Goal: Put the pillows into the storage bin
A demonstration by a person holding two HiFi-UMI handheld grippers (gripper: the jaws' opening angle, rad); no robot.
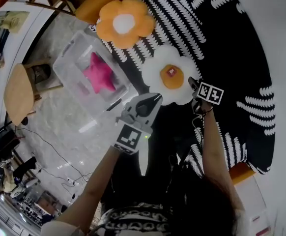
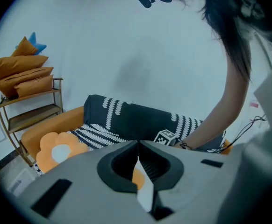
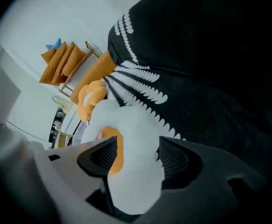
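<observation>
Forearms reach up the head view, each with a gripper. Left gripper (image 1: 155,100) has its tips together just left of the white pillow (image 1: 157,65), which lies on the sofa (image 1: 231,43). Right gripper (image 1: 194,86) is at that pillow's right edge. Left of the left jaws stands the bin (image 1: 69,50), with a pink pillow (image 1: 100,73) inside. Farther ahead of those jaws lies the orange pillow (image 1: 125,22), also on the sofa.

Left gripper view: jaws pressed together, nothing pinched. A sliver of white pillow shows through the hollow behind the tips.

Right gripper view: jaws spread, with the white pillow's edge filling the gap between them. I judge it not yet squeezed.

Step in hand: taking the white pillow. Next, the right jaws should close firmly on it, then lift and carry it across to the bin.
</observation>
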